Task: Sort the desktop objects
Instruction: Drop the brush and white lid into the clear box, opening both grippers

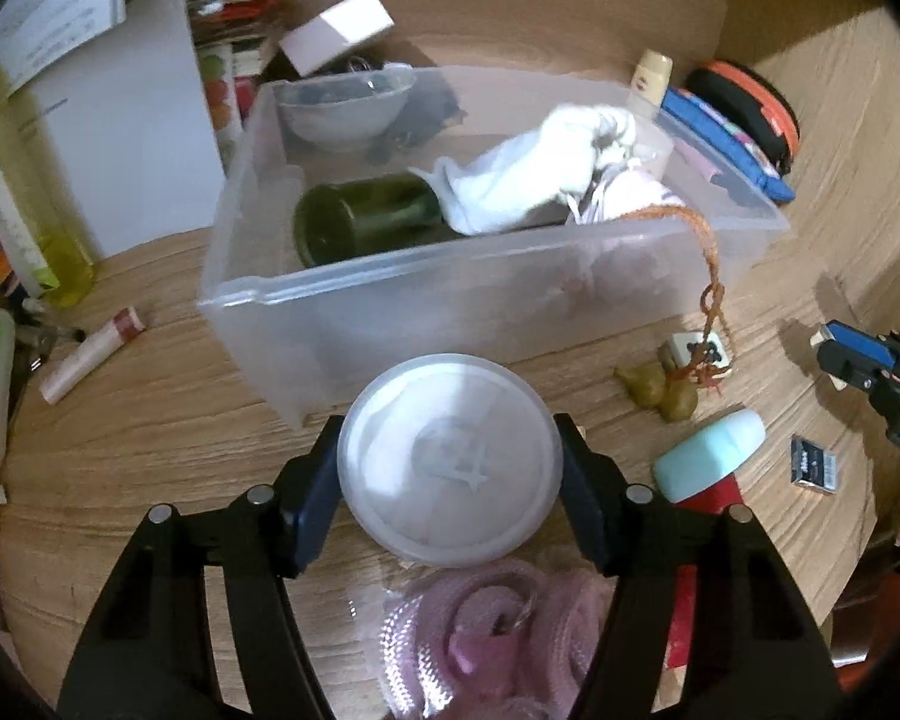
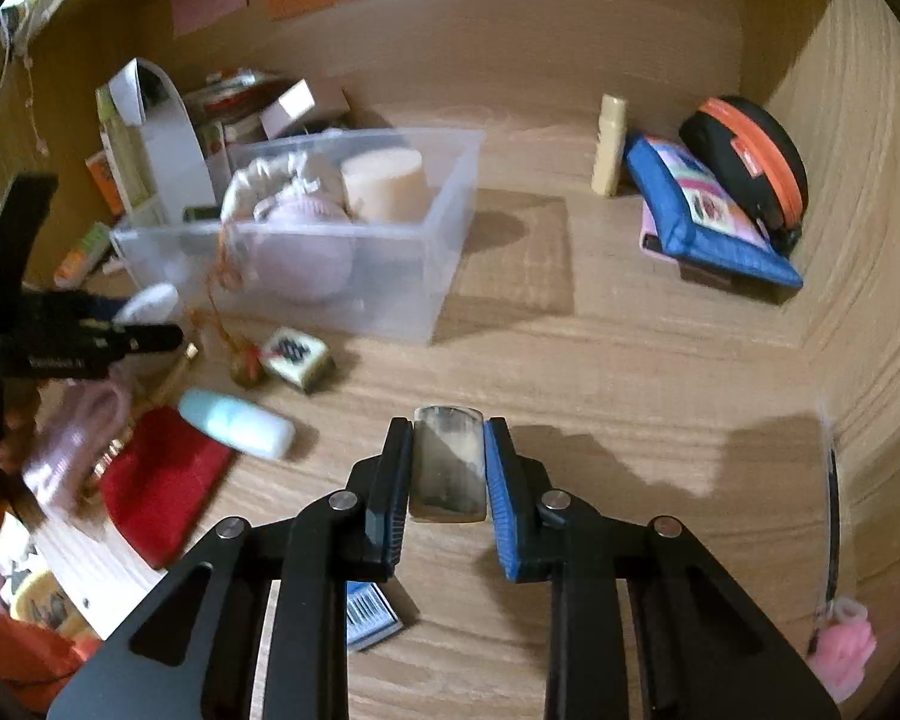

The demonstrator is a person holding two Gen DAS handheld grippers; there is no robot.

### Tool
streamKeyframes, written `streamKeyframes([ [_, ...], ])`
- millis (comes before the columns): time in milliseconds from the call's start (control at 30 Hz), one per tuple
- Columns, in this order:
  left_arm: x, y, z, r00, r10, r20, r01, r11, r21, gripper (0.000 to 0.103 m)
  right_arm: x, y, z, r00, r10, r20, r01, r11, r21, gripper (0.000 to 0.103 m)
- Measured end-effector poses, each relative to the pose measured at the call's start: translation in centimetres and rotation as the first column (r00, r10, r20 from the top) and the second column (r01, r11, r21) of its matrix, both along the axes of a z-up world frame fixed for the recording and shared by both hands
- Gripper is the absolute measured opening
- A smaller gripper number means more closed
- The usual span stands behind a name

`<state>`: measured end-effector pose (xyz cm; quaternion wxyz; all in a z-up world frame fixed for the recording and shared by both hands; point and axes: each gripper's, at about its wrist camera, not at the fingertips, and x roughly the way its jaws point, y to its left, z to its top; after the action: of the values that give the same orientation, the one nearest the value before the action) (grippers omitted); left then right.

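Your left gripper (image 1: 450,474) has its jaws closed on a round white lidded jar (image 1: 450,459), pads pressing its two sides, just in front of the clear plastic bin (image 1: 390,312). Your right gripper (image 2: 448,468) is pinched narrow on a small grey metallic block (image 2: 448,465), held over bare desk well right of the bin. The surface is a light wood-grain desktop (image 2: 630,372) boxed in by matching wooden walls. The left view looks into the bin: a dark green bottle (image 1: 360,219) lies on its side beside a white cloth (image 1: 540,174). Only the right view shows the cream cylinder (image 2: 384,183) in the bin and the blue pouch (image 2: 702,210) by the far corner.
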<state>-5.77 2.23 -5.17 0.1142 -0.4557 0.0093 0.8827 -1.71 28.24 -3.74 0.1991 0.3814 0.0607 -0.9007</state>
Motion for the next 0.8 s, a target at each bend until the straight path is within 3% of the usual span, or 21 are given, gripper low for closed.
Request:
streamKeyframes([
  [567, 2.8, -2.4, 6.5, 0.977, 0.068, -0.204, -0.037, 0.988, 0.150, 0.065, -2.7, -2.6, 5.0, 0.997, 0.055, -0.052, -0.061, 0.988, -0.141, 0.022],
  [800, 0.9, -2.0, 8.4, 0.964, 0.055, -0.260, -0.020, 0.991, 0.132, 0.065, -5.2, -4.1, 5.7, 0.995, 0.066, -0.072, -0.073, 0.992, -0.108, 0.022],
])
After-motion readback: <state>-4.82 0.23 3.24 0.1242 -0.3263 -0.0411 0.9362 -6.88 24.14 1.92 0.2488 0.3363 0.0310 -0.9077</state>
